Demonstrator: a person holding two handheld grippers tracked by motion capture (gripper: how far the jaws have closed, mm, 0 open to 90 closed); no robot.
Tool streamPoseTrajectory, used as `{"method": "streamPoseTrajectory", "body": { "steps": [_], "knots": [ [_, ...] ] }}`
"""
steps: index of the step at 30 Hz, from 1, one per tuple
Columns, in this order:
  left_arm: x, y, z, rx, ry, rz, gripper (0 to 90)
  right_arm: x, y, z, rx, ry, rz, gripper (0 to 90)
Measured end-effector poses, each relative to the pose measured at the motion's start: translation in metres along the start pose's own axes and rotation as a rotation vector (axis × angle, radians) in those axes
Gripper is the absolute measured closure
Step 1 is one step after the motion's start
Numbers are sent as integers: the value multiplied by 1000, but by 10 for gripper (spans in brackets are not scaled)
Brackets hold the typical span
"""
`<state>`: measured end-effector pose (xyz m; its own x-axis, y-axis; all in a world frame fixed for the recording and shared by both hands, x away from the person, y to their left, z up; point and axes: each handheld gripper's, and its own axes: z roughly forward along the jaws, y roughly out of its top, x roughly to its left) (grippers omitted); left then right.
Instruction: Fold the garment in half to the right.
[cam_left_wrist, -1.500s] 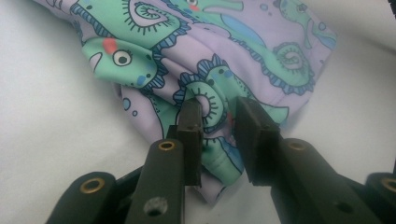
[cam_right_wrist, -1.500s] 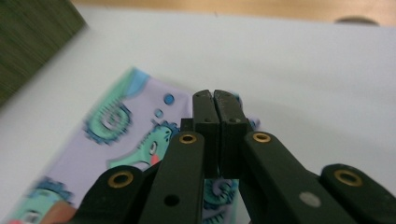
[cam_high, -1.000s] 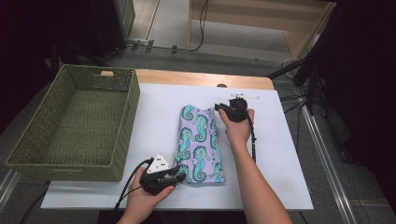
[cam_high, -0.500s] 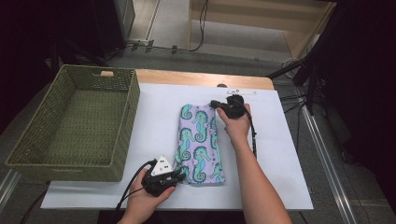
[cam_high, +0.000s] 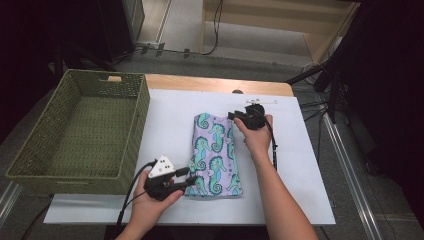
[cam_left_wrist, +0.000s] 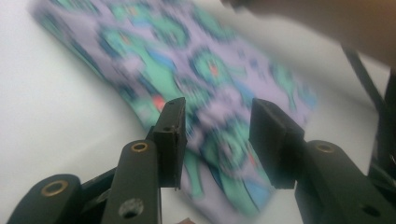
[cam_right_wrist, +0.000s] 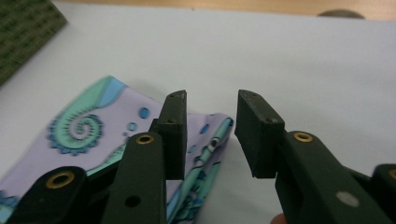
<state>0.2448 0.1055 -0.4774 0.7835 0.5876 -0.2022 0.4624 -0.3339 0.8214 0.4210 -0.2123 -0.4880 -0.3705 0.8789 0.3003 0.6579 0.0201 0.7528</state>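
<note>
A folded lilac cloth with teal seahorses (cam_high: 215, 155) lies flat on the white table cover (cam_high: 170, 115). My left gripper (cam_high: 188, 181) hovers at the cloth's near left corner. Its jaws have just been opening and stand apart in the left gripper view (cam_left_wrist: 218, 109), with the blurred cloth (cam_left_wrist: 210, 79) below them and unpinched. My right gripper (cam_high: 234, 116) is at the cloth's far right corner. Its jaws have also just been opening and stand apart (cam_right_wrist: 210, 100). The cloth's corner (cam_right_wrist: 93, 126) lies under the left jaw, and nothing is gripped.
A large green woven basket (cam_high: 135, 130) stands on the left side of the table, close to the cloth. A bare wooden strip (cam_high: 215, 85) runs along the table's far edge. White cover stretches to the right of the cloth.
The left gripper has risen slightly at the cloth's near corner. The right hand has stayed at the far corner. The cloth lies as before.
</note>
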Motion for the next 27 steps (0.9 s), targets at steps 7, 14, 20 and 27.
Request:
{"method": "streamPoseTrajectory", "body": {
  "steps": [7,14,20,27],
  "knots": [
    [25,44,21,-1,81,-38,544,19,-21,-24,1,-5,-30,624],
    [66,75,81,43,176,-68,627,7,-26,-23,-15,-63,18,698],
    [99,86,102,38,221,-147,663,-3,-17,-12,-21,-55,39,698],
    [122,93,110,-6,288,-191,659,-6,-6,4,-17,-43,60,640]
  ]
}}
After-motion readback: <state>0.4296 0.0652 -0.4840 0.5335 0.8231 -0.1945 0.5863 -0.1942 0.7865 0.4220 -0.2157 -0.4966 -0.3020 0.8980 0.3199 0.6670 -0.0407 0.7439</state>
